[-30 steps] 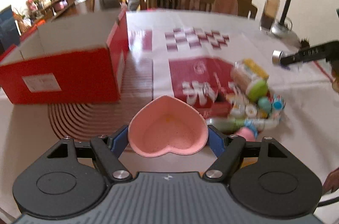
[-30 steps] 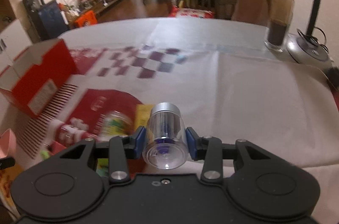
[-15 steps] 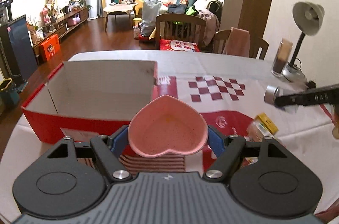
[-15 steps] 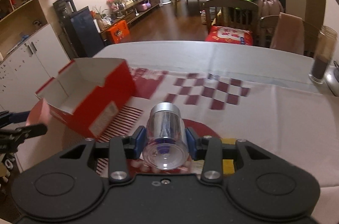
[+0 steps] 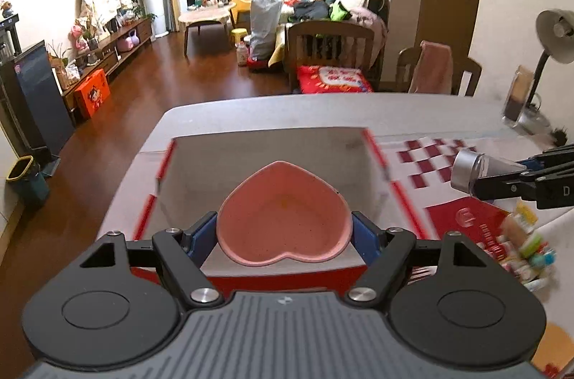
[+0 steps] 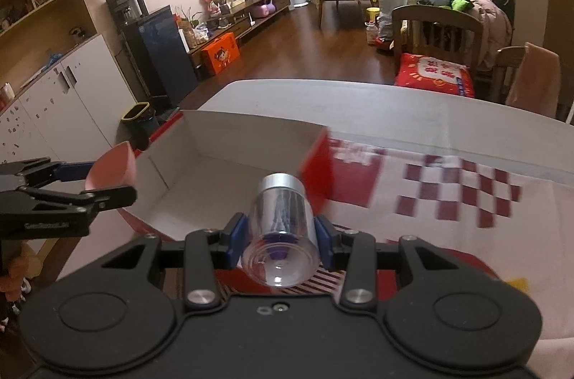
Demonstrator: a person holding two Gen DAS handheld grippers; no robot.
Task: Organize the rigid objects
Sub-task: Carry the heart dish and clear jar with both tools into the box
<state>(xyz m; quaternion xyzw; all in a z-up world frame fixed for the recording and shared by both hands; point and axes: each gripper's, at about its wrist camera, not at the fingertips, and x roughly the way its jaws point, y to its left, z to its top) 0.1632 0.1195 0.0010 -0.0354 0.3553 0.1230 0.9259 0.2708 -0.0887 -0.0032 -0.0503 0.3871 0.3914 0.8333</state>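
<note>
Gripping a pink heart-shaped dish [image 5: 283, 214] by its two sides, the left gripper [image 5: 284, 235] hangs over the red cardboard box [image 5: 380, 160], with the dish held level above the box's pale open interior and its point aimed away from the camera. From the right wrist view the same dish [image 6: 114, 165] shows edge-on at the box's left rim, the left gripper [image 6: 77, 183] clamped on it from the left. The box [image 6: 315, 164] sits on the table [image 6: 358, 99], open at the top, nothing visible inside it; its red outer walls are blurred in both views.

Just right of the box, the right gripper [image 6: 281, 235] is clenched on a clear jar with a silver lid [image 6: 281, 221], blue pads pressing its sides. The jar lies along the fingers, lid pointing forward towards the box's right corner and clear base towards the camera; something purple shows inside. In the left wrist view the jar [image 5: 473, 169] is seen from the side, off the table, near the box's right wall, with the right gripper [image 5: 509, 178] reaching in from the right.

Further right of the box, a red-and-white printed mat [image 5: 459, 217] covers the table, and a blurred heap of small colourful items [image 5: 523, 253] lies on it. A desk lamp [image 5: 554, 34] and a dark-filled glass [image 5: 516, 99] stand well beyond the box's right side.
</note>
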